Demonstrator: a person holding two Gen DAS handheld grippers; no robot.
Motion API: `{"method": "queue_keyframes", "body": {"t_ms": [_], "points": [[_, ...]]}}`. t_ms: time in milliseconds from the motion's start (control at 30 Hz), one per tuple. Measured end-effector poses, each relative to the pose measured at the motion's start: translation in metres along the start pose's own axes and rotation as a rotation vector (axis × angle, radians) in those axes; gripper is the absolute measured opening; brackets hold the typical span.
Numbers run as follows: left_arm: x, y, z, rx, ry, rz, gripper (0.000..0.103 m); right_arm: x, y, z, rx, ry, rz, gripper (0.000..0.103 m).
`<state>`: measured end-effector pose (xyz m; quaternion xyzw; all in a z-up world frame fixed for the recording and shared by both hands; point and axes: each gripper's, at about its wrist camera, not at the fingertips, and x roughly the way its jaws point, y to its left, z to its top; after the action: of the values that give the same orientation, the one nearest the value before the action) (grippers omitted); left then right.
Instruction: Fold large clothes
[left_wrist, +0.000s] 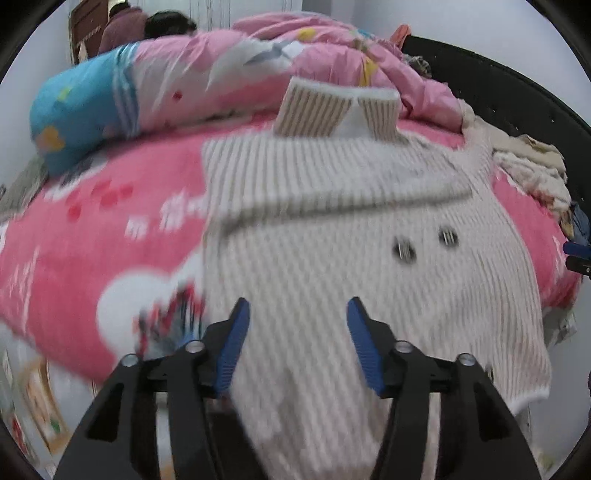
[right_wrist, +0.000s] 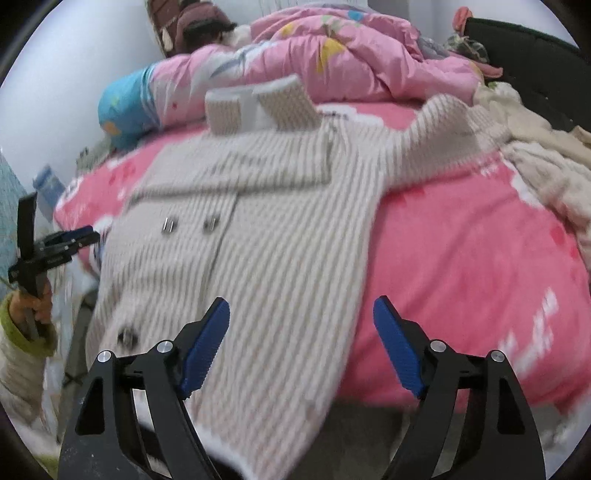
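Note:
A cream ribbed knit cardigan (left_wrist: 351, 236) with metal buttons lies spread on the pink bed cover, collar at the far side. Its hem hangs over the near edge of the bed. My left gripper (left_wrist: 297, 314) hovers open above the lower part of the cardigan, nothing between its blue pads. In the right wrist view the same cardigan (right_wrist: 266, 236) has one sleeve (right_wrist: 443, 129) stretched out to the right. My right gripper (right_wrist: 301, 314) stands wide open over the hem, empty. The left gripper (right_wrist: 70, 240) also shows at the left edge there, held by a hand in a cream sleeve.
A pink patterned duvet (left_wrist: 258, 74) and a blue pillow (left_wrist: 77, 107) are piled at the far side of the bed. Cream clothes (right_wrist: 546, 162) lie heaped at the right by a black headboard (left_wrist: 498, 85). A person (left_wrist: 162, 22) sits beyond the bed.

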<state>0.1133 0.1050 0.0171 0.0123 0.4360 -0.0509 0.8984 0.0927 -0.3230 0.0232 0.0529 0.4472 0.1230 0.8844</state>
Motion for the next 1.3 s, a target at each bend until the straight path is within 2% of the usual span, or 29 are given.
{"method": "queue_keyframes", "body": {"t_ms": [133,233,333,433,533,633,700,900,1200,1267,1300], "points": [[0.033,0.000,0.058,-0.005,-0.053,0.019,0.061,0.028,-0.042,0.056,0.055,-0.067,-0.022,0.077],[0.058,-0.001,0.088,0.002,-0.086,0.022,0.061,0.051,-0.096,0.099,0.166,-0.098,-0.044,0.076],[0.088,-0.010,0.112,0.023,-0.099,0.029,0.061,0.075,-0.155,0.133,0.291,-0.104,-0.083,0.063],[0.114,-0.012,0.123,0.020,-0.075,0.021,0.061,0.095,-0.214,0.162,0.402,-0.100,-0.174,0.054],[0.138,-0.013,0.127,0.021,-0.040,0.019,0.061,0.109,-0.264,0.181,0.502,-0.095,-0.244,0.040],[0.158,-0.013,0.124,0.025,0.003,0.030,0.061,0.119,-0.306,0.193,0.593,-0.097,-0.266,0.035],[0.166,-0.011,0.121,0.015,0.022,0.027,0.061,0.126,-0.323,0.199,0.625,-0.098,-0.277,0.034],[0.169,-0.011,0.118,0.027,0.011,0.026,0.061,0.152,-0.351,0.211,0.673,-0.062,-0.321,0.035],[0.170,-0.008,0.118,0.020,0.007,0.009,0.061,0.179,-0.368,0.228,0.662,-0.036,-0.403,0.041],[0.171,-0.007,0.117,0.018,0.004,0.007,0.061,0.181,-0.368,0.228,0.657,-0.042,-0.413,0.038],[0.171,-0.007,0.116,0.019,0.003,0.008,0.061,0.180,-0.366,0.228,0.644,-0.048,-0.411,0.028]]}}
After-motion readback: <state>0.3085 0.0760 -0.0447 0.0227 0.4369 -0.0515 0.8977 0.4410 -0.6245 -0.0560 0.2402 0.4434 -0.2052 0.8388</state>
